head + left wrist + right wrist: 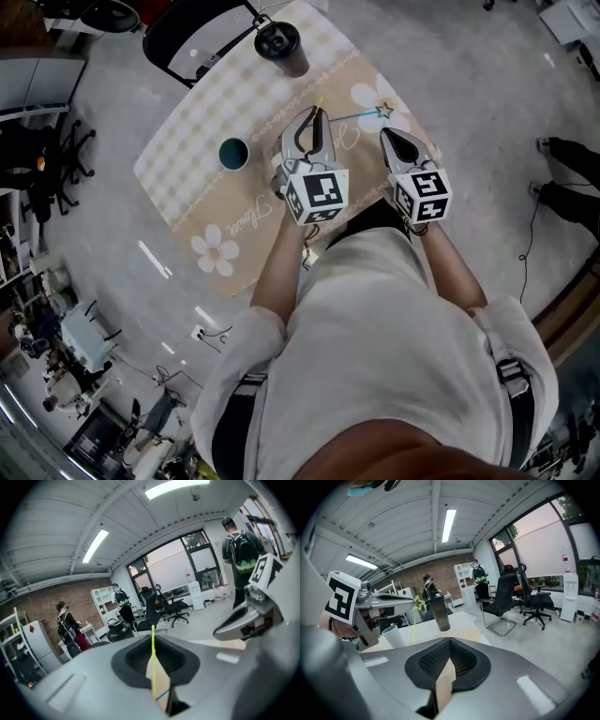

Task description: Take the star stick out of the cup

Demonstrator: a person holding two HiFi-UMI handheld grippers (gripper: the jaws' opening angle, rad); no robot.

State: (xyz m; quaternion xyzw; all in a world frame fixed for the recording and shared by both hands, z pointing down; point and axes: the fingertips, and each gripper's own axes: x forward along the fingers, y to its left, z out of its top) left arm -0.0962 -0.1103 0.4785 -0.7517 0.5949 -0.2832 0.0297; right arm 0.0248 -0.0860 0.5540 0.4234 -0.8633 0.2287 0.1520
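Observation:
The star stick point(352, 116) is a thin yellow-green rod with a star point(384, 110) at its tip. It hangs above the table, outside the teal cup point(233, 153). My left gripper point(316, 112) is shut on the rod's other end, and in the left gripper view the rod point(153, 660) runs up between the closed jaws. My right gripper point(387, 134) hovers just right of the star, shut and empty. In the right gripper view the star point(419, 604) stands above the cup point(393, 636), held by the left gripper point(365, 603).
A dark shaker bottle point(281, 47) stands at the table's far edge, with a black chair point(192, 37) behind it. The checked cloth with flower prints point(187, 178) covers the small table. People and office chairs stand farther off in the room.

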